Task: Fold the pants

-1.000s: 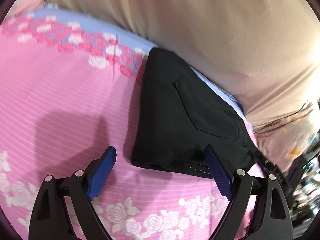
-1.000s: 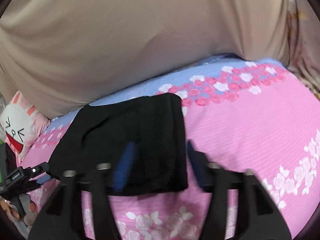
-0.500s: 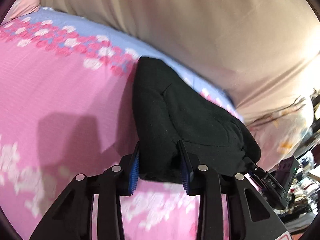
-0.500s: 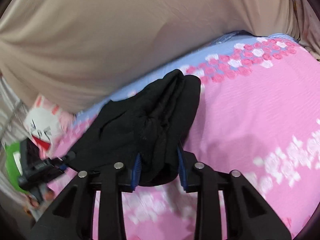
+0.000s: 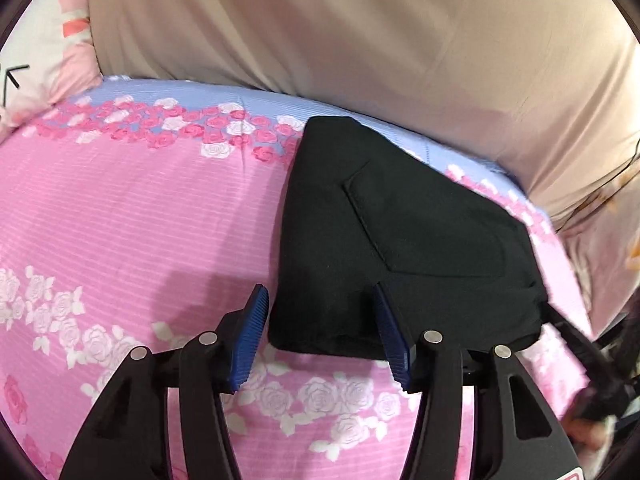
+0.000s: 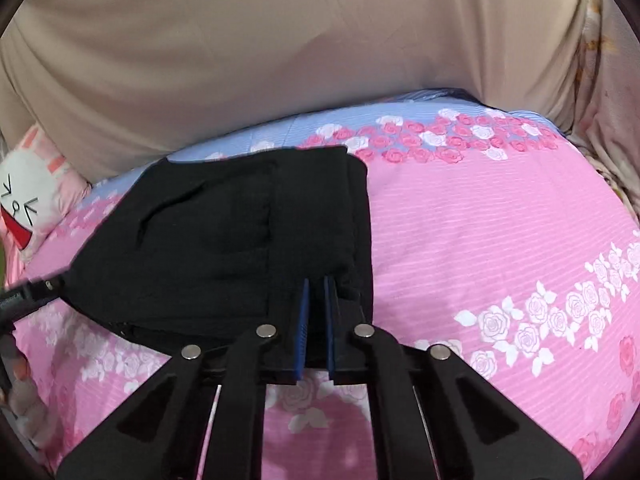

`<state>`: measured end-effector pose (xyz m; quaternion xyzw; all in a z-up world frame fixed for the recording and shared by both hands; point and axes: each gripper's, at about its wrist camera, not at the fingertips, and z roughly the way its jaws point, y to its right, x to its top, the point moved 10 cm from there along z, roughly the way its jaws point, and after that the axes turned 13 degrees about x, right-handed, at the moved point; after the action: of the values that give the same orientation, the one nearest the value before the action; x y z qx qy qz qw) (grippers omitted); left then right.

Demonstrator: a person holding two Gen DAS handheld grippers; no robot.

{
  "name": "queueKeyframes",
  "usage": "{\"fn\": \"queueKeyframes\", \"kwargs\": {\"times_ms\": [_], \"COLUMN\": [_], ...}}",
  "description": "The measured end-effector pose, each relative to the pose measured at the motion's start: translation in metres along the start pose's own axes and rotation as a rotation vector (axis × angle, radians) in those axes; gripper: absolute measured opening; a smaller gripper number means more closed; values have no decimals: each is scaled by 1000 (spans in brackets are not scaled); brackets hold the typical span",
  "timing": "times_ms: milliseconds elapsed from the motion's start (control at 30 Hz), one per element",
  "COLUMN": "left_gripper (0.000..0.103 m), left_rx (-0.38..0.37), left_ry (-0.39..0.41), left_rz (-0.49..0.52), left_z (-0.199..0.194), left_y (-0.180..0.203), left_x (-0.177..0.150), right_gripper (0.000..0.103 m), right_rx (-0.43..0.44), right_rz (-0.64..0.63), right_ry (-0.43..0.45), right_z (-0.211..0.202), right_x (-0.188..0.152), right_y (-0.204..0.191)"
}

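Spreading wide at the bottom of its frame, the left gripper [image 5: 320, 332] straddles the near left corner of the folded black pants [image 5: 400, 240] without clamping. The right gripper [image 6: 316, 320], low centre, is nearly closed, its pads pinching the pants' near edge. The pants lie on the pink rose-print bed [image 5: 120, 220], a beige cushion [image 6: 280, 40] behind.

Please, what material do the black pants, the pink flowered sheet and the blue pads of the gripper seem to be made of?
The folded black pants look like a soft, matte knit or fleece: no shine, and a stitched pocket outline. The pink rose-printed bed sheet seems thin woven cotton, matte with fine stripes. The blue ribbed finger pads of the left hand-held gripper appear to be rubber or soft plastic.
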<state>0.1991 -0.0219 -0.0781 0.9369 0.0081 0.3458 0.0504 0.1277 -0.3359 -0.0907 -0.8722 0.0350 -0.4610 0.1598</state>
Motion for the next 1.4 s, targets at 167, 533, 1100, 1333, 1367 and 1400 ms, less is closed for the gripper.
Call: {"fn": "queueKeyframes", "kwargs": {"times_ms": [167, 533, 1100, 1333, 1367, 1400], "left_gripper": [58, 61, 86, 87, 87, 87], "left_rx": [58, 169, 305, 294, 293, 294], "left_ry": [60, 128, 309, 308, 306, 304], "left_rz": [34, 100, 141, 132, 131, 130], "left_z": [-13, -26, -63, -62, -62, -62], "left_y": [-4, -4, 3, 1, 1, 1], "left_x": [-8, -30, -36, -36, -36, -36], "right_gripper": [9, 9, 73, 98, 98, 98], "right_rx": [-58, -127, -127, -133, -146, -145], "right_rz": [-47, -111, -154, -166, -169, -173], "right_ry": [114, 142, 181, 177, 166, 161], "right_z": [-44, -61, -80, -80, -78, -77], "right_x": [4, -28, -41, -42, -43, -43], "right_y": [-7, -13, -37, -41, -40, -42]}}
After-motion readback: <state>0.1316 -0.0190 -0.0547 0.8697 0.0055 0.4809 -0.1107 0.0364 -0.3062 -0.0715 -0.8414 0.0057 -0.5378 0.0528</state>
